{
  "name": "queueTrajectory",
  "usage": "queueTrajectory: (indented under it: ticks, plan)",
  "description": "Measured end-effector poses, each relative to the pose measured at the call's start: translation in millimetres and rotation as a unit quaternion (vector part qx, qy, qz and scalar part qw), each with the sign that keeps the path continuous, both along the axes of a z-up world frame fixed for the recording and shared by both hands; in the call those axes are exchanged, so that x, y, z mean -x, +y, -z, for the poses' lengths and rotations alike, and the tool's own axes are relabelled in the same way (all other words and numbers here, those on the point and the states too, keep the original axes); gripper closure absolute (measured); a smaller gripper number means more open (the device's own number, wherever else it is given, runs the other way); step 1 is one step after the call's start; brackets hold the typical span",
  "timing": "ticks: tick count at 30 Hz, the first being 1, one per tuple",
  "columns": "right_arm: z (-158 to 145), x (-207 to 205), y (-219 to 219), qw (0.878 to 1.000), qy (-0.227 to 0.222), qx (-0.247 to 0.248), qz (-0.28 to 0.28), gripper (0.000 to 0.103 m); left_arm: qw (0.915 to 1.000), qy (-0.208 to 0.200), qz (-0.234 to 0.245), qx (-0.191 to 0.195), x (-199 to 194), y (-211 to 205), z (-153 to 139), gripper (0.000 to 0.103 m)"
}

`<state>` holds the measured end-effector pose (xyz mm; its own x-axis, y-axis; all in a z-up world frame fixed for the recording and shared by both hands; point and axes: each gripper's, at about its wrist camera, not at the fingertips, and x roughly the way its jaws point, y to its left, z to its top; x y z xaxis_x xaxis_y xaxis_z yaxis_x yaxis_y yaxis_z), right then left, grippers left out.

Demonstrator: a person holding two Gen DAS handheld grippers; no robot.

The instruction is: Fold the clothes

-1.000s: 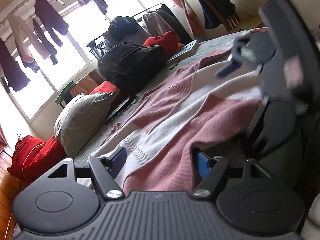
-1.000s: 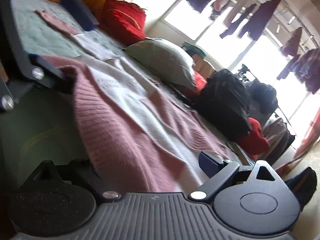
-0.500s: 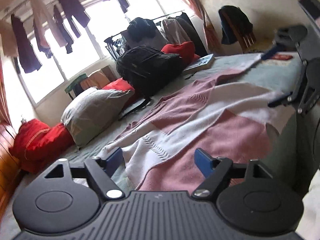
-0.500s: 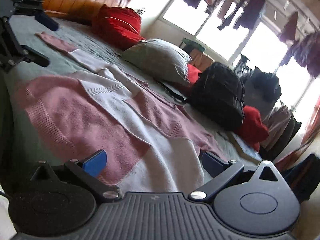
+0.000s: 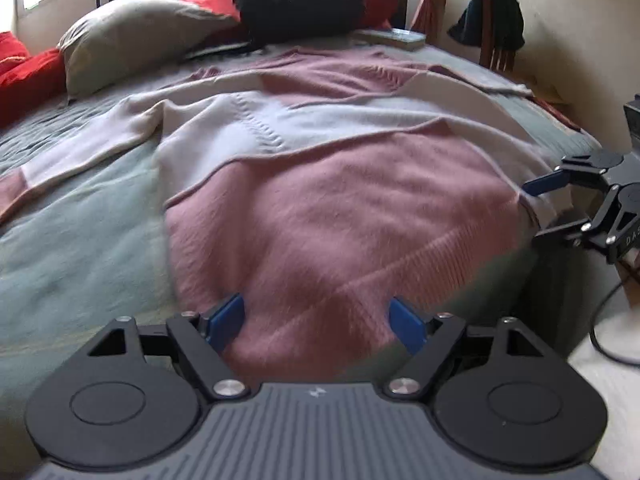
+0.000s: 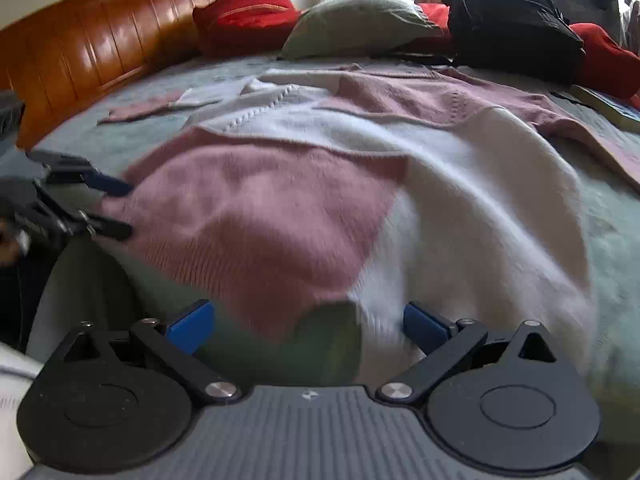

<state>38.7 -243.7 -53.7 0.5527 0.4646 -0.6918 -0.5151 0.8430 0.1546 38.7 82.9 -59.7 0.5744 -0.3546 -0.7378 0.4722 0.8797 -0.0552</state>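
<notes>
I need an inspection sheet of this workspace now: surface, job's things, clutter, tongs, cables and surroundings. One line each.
Surface: bed with grey-green cover, partly bare.
Job's things: pink and white sweater spread flat on the cover, sleeves out, not yet folded.
Clutter: black backpack, grey pillow, red cushions, book along the far side of the bed.
Tongs: left tongs open over the sweater's hem; right tongs open at the hem's other corner; nothing gripped.
Cables: black cable hanging beside the bed's edge.
Surroundings: wooden headboard, window, chair with dark garment.
</notes>
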Motion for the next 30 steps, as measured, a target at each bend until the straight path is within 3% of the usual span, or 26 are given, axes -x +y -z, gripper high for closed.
queueTrajectory:
  ticks: [7, 15, 19, 23, 25, 27, 30]
  plan:
    - [-43, -34, -31, 0.995, -0.026, -0.08, 0.049, 0.0, 0.9971, -0.032, -0.025, 0.065, -65, 10, -41, 0.022]
    - [-50, -56, -51, 0.993, -0.039, -0.072, 0.088, 0.0, 0.9854, 0.032, -0.093, 0.139, -169, 46, -23, 0.024]
    - [-38, -71, -62, 0.99, -0.02, -0.072, 0.117, 0.0, 0.9629, 0.105, -0.124, 0.215, -206, 72, 13, 0.024]
    - [-33, -87, -69, 0.988, -0.013, -0.073, 0.136, 0.0, 0.9259, 0.143, -0.127, 0.326, -230, 93, 38, 0.02]
    - [-34, -94, -69, 0.988, -0.015, -0.07, 0.139, 0.0, 0.9113, 0.156, -0.132, 0.357, -245, 98, 43, 0.02]
    - [-35, -102, -69, 0.988, -0.017, -0.065, 0.141, 0.0, 0.907, 0.158, -0.132, 0.367, -260, 98, 45, 0.021]
    - [-35, -112, -70, 0.988, -0.019, -0.061, 0.143, 0.0, 0.9129, 0.147, -0.136, 0.356, -276, 90, 45, 0.027]
